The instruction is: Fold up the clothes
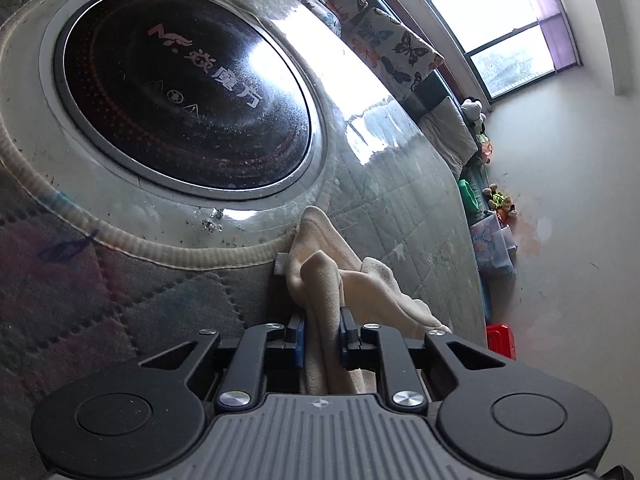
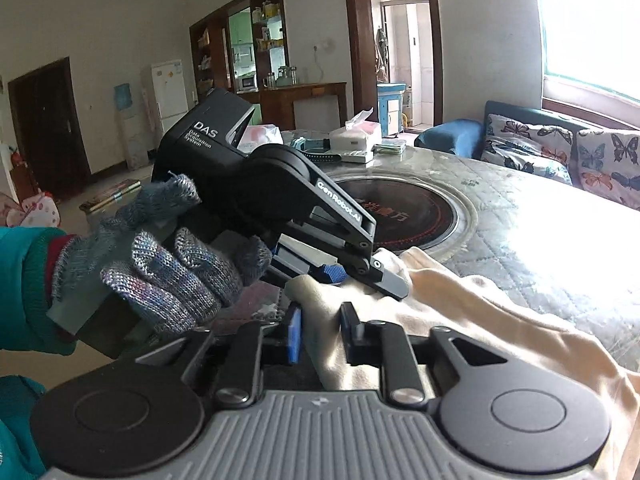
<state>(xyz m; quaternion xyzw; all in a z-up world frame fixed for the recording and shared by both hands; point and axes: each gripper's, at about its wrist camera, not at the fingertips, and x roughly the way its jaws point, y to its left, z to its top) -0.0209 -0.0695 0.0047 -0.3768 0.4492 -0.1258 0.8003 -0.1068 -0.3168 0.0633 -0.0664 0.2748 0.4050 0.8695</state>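
Cream soft cloth garment (image 2: pixel 460 312) lies on the quilted table cover (image 2: pixel 560 240) beside the round black glass cooktop (image 1: pixel 180 96). Left gripper (image 1: pixel 322 332) pinches a bunched fold; right gripper (image 2: pixel 320 336), jaws narrow, clamps another fold beside it.

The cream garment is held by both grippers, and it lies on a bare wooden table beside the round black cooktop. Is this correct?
Not quite. In the right wrist view the table wears a quilted cover, not bare wood. The rest holds: the left gripper and right gripper both grip the cream garment beside the cooktop.
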